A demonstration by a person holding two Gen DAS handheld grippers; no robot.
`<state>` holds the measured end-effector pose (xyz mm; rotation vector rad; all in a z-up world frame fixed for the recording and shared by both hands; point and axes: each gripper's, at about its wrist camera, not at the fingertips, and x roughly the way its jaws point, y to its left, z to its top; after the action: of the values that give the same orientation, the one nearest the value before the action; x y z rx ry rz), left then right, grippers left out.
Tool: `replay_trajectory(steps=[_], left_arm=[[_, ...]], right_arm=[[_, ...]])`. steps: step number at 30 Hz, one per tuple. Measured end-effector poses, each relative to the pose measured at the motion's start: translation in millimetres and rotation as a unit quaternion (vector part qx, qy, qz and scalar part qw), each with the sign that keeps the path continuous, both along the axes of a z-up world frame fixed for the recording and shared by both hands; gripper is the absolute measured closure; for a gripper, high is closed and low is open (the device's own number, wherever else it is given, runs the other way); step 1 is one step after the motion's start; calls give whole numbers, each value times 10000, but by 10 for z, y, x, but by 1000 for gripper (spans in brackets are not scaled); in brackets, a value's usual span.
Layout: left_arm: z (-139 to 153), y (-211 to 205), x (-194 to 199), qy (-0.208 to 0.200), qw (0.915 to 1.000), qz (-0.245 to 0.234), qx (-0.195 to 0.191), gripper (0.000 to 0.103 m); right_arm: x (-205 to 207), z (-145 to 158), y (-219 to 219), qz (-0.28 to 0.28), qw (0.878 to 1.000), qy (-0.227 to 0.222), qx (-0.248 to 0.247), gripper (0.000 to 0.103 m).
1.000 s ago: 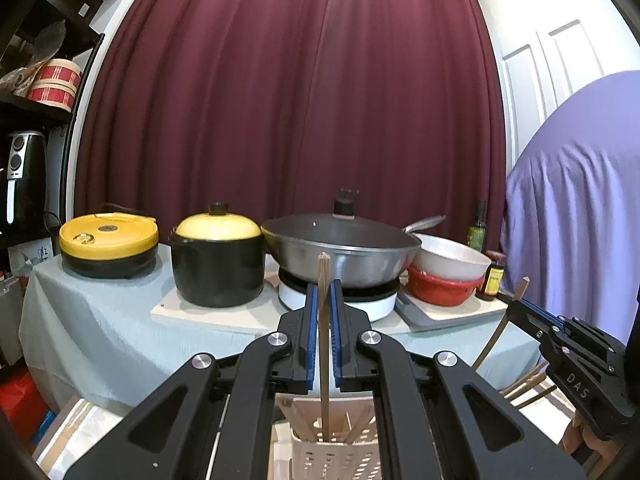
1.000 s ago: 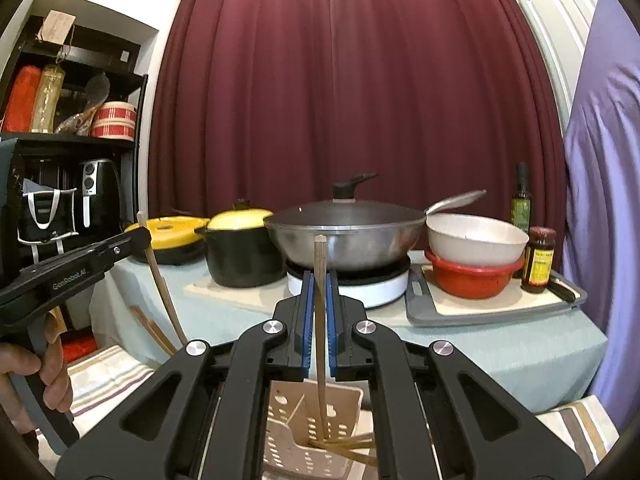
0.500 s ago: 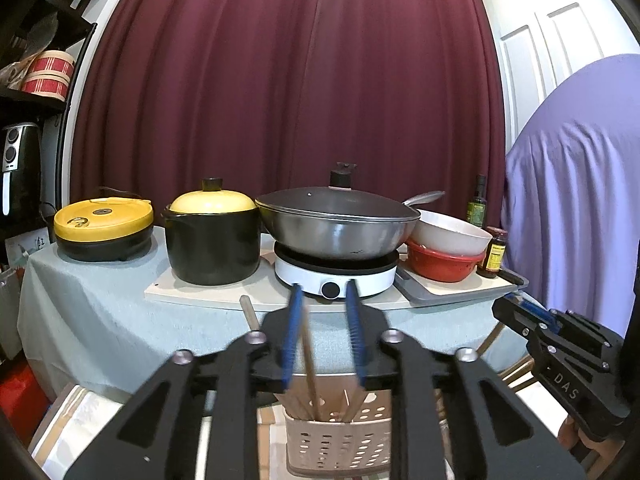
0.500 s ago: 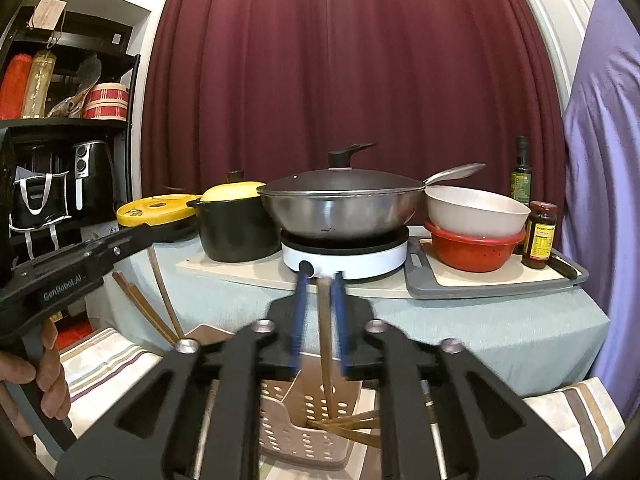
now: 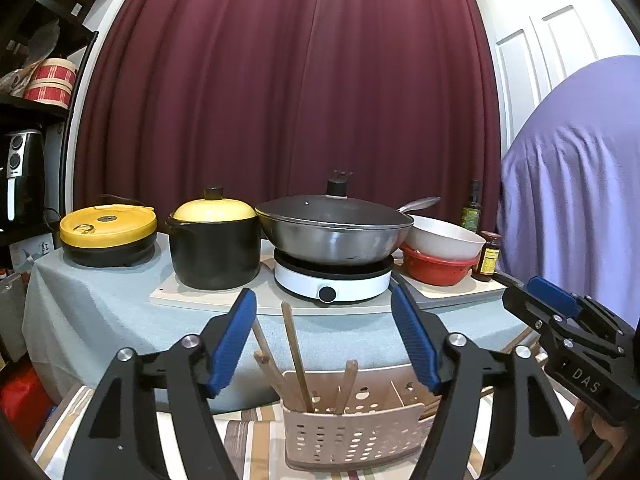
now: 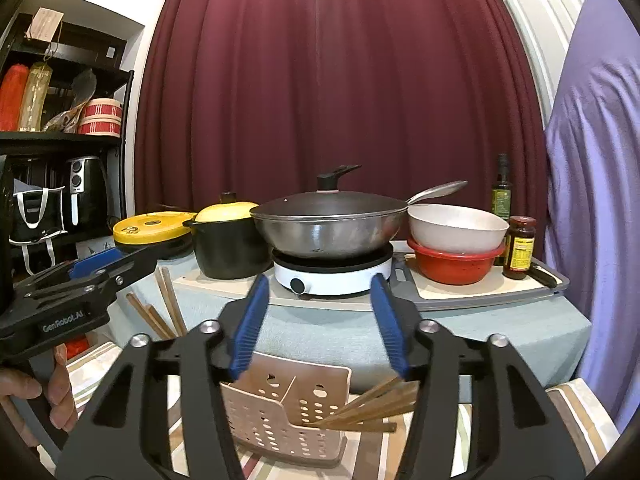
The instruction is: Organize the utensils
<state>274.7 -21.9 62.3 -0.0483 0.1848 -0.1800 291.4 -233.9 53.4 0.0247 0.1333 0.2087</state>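
Both the left gripper (image 5: pixel 324 334) and right gripper (image 6: pixel 318 320) spread wide, empty, above the utensil caddy (image 5: pixel 352 428) holding chopsticks (image 5: pixel 294 354); next fetch remaining utensils.

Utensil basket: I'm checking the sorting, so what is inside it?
Wooden chopsticks stand in the utensil basket. Its walls hide their lower ends and the bottom.
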Motion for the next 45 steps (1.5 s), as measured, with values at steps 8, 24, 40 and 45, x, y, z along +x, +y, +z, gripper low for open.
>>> replay_trajectory(steps=[8, 24, 40, 45], left_arm=[[-14, 36, -281, 61, 9999, 107, 75, 27], [-316, 179, -1112, 626, 9971, 440, 38, 24], [-325, 284, -2009, 832, 9943, 668, -76, 20], [-271, 267, -2197, 719, 9950, 689, 14, 20]], right_arm=[[-270, 29, -70, -169, 9999, 28, 14, 36], [-1131, -273, -224, -274, 9985, 463, -77, 28], [-2109, -209, -200, -139, 9986, 460, -237, 23], [-2300, -144, -187, -119, 9988, 399, -259, 23]])
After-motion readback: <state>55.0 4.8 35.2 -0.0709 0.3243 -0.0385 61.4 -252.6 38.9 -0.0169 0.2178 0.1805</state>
